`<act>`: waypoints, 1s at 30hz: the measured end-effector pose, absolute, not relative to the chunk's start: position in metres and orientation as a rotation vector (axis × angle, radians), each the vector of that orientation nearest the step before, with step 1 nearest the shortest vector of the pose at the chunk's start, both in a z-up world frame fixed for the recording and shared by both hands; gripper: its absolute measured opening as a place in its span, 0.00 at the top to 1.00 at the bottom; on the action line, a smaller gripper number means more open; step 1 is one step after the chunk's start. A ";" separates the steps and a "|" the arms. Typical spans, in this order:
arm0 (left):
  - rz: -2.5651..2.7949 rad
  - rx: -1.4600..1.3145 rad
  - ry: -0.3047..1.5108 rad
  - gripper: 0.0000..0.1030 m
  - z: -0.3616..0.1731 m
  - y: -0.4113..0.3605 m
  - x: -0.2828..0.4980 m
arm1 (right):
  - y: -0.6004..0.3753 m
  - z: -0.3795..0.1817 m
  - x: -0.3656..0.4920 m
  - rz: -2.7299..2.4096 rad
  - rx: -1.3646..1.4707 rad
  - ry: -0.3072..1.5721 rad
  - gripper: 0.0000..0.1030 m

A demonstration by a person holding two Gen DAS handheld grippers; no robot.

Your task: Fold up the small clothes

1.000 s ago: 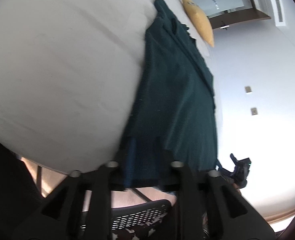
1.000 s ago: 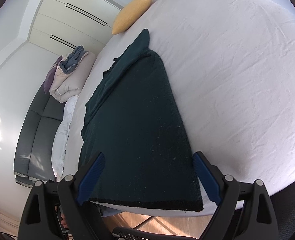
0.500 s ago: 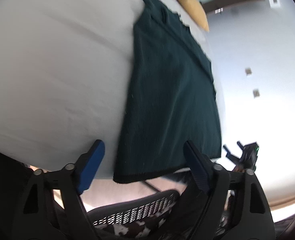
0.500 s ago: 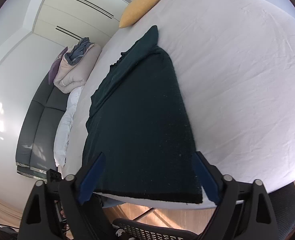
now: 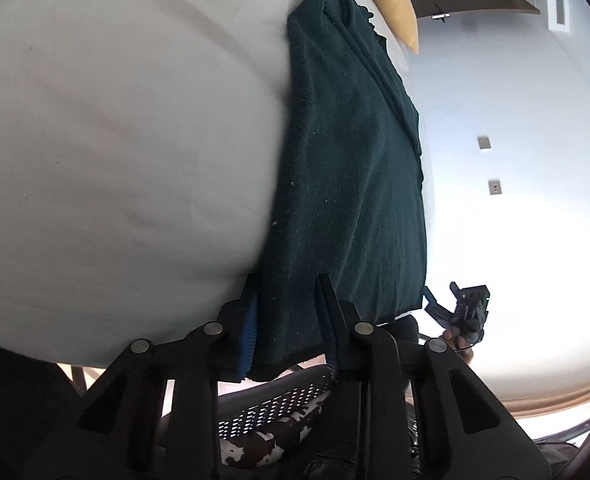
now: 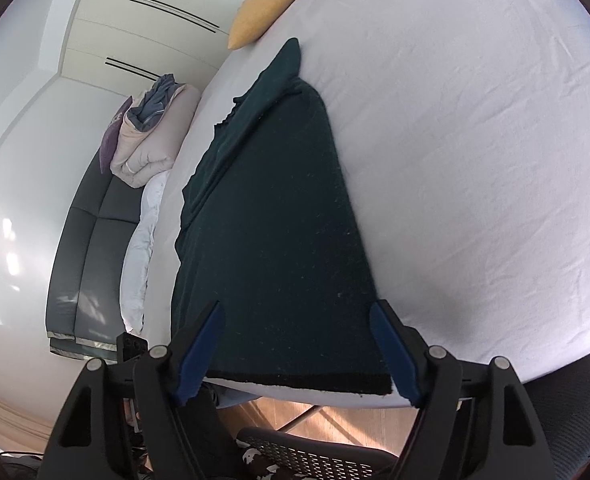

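Because the dark green garment [image 6: 271, 240] lies flat along the near edge of the bed [image 6: 475, 160], with its black hem [image 6: 303, 381] right at the drop, we judge the main risk to be a lopsided lift. Our left tongs [image 5: 287, 320] have just been closing and now stand narrow, with the left hem corner of the garment between their blue pads [image 5: 249, 328]; the cloth bunches there and the pads appear to press on it, so we treat this corner as gripped. Our right tongs [image 6: 299, 354] have also been closing but remain wide, one pad at each side of the right hem corner, and neither pad presses the cloth; this corner is not yet held. If we raise the left side before the right side is secured, the hem will likely skew, the fold line will run crooked, and the layered upper part of the garment near the yellow pillow [image 6: 269, 6] may shift. A second risk is that the left grip has caught the white bed sheet [image 5: 115, 140] along with the cloth; the left wrist view does not show this clearly, and a lift would then drag the sheet. A third risk is a shallow bite on the right corner, which could slip out and let the hem slide off the bed edge toward the chair [image 6: 315, 460] below.
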State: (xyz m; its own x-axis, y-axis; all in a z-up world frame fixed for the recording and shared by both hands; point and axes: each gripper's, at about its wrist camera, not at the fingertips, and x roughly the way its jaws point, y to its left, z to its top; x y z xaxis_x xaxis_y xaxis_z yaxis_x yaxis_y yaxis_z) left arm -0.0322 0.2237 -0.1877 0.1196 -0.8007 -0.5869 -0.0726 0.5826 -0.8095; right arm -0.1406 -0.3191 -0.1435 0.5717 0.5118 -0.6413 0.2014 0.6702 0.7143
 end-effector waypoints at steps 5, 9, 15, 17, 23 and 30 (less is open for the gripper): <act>-0.655 -0.805 1.372 0.78 -0.188 0.218 -0.035 | -0.323 -0.148 -0.142 0.203 0.856 0.998 0.24; -0.666 -0.800 1.374 0.79 -0.188 0.209 -0.036 | -0.321 -0.150 -0.142 0.205 0.850 1.020 0.24; -0.639 -0.779 1.368 0.91 -0.185 0.208 -0.037 | -0.321 -0.155 -0.137 0.203 0.846 1.058 0.24; -0.635 -0.780 1.364 0.92 -0.185 0.208 -0.037 | -0.322 -0.154 -0.135 0.193 0.829 1.078 0.28; -0.634 -0.790 1.352 0.92 -0.187 0.212 -0.042 | -0.325 -0.159 -0.131 0.184 0.817 1.136 0.30; -0.638 -0.807 1.339 0.92 -0.188 0.220 -0.048 | -0.314 -0.170 -0.128 0.257 0.840 1.173 0.33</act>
State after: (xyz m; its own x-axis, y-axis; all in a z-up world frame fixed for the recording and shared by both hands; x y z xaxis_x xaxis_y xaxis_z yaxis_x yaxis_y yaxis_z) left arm -0.0479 0.2202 -0.1876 0.1378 -0.7989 -0.5855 -0.0485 0.5850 -0.8096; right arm -0.1282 -0.3140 -0.1697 0.3993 0.5853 -0.7057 0.2359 0.6782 0.6960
